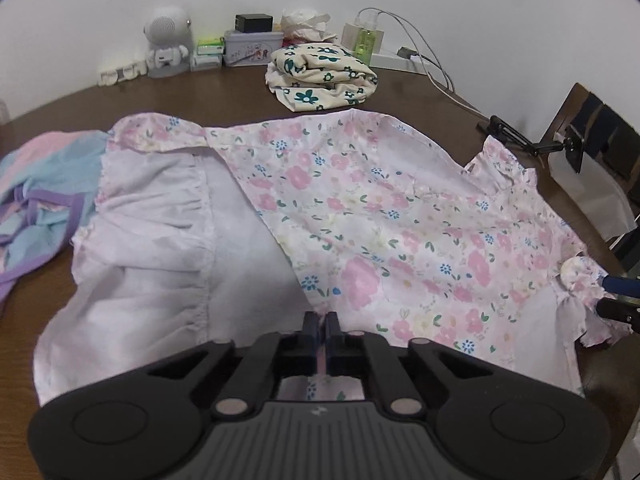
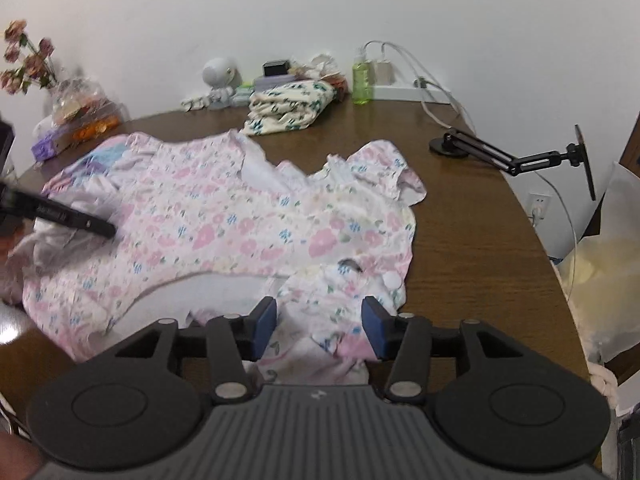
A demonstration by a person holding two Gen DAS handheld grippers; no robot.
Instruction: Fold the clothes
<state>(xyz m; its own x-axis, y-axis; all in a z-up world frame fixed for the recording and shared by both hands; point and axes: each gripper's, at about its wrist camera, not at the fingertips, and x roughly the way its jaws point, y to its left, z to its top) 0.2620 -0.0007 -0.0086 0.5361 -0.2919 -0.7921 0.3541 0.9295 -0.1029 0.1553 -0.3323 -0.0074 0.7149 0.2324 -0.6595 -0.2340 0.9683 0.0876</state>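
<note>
A pink floral dress (image 1: 360, 216) lies spread on the brown table (image 1: 224, 92), part of it folded over so the pale inside (image 1: 160, 240) shows. My left gripper (image 1: 320, 320) is shut on the dress's near edge. In the right wrist view the same dress (image 2: 224, 216) lies across the table. My right gripper (image 2: 320, 316) is open, its blue pads on either side of a bunched sleeve (image 2: 340, 292). The right gripper's fingers (image 1: 620, 296) show at the right edge of the left wrist view. The left gripper (image 2: 80, 220) shows at the dress's left side.
A folded cream floral garment (image 1: 320, 76) sits at the back. A pastel striped garment (image 1: 44, 196) lies at the left. Clutter lines the wall: a toy robot (image 1: 166, 40), a tin (image 1: 252, 48), a green bottle (image 2: 361, 80), cables. A black clamp arm (image 2: 512, 156) stands at the right edge.
</note>
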